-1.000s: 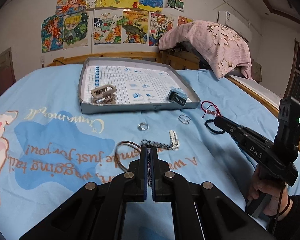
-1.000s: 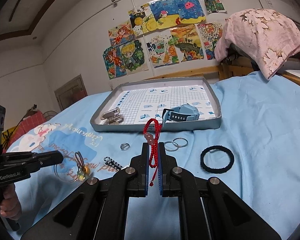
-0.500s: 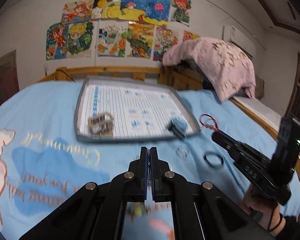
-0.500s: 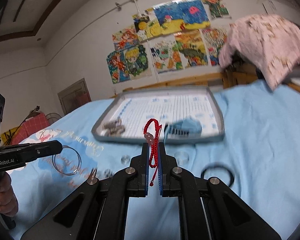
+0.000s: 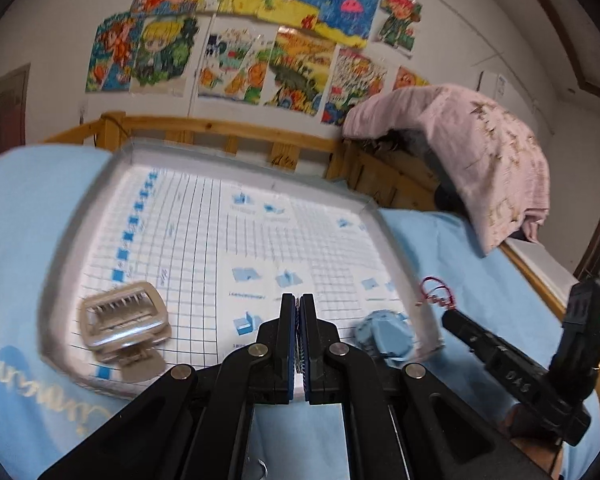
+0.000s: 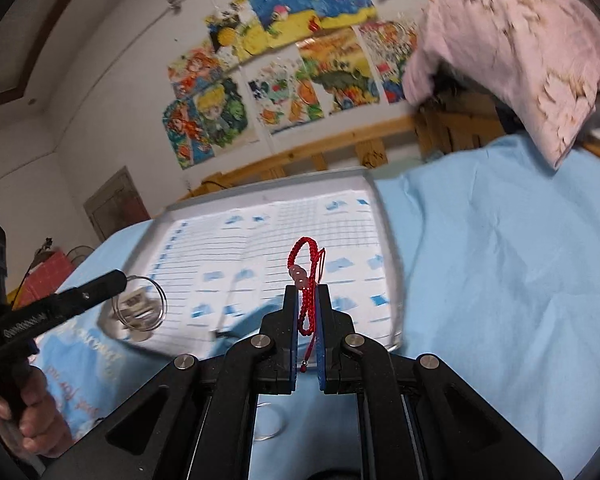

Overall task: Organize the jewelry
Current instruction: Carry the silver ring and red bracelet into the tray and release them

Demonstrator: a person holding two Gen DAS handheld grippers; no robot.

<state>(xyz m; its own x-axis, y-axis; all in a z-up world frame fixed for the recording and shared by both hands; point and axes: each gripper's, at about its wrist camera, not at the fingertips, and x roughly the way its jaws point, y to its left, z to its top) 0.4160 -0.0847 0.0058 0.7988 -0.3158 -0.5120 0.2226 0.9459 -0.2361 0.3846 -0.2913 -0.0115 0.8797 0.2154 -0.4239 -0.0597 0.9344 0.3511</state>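
Left gripper [image 5: 298, 312]: jaws clamped on a thin wire hoop [image 6: 141, 302], held above the near left corner of the tray [image 5: 99, 184]. Right gripper [image 6: 308, 300]: jaws pinched on a red braided bracelet [image 6: 306, 276] with pale beads, loop standing over the tray's grid-printed floor. In tray: metal hair clip [image 5: 121, 320] near left, blue watch [image 5: 386, 338] near right. Tray on blue bed sheet [image 6: 500, 260]. Much motion blur.

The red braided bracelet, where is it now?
The red braided bracelet is pinched in the right hand-held gripper, centre of the right wrist view, in front of the grey tray.
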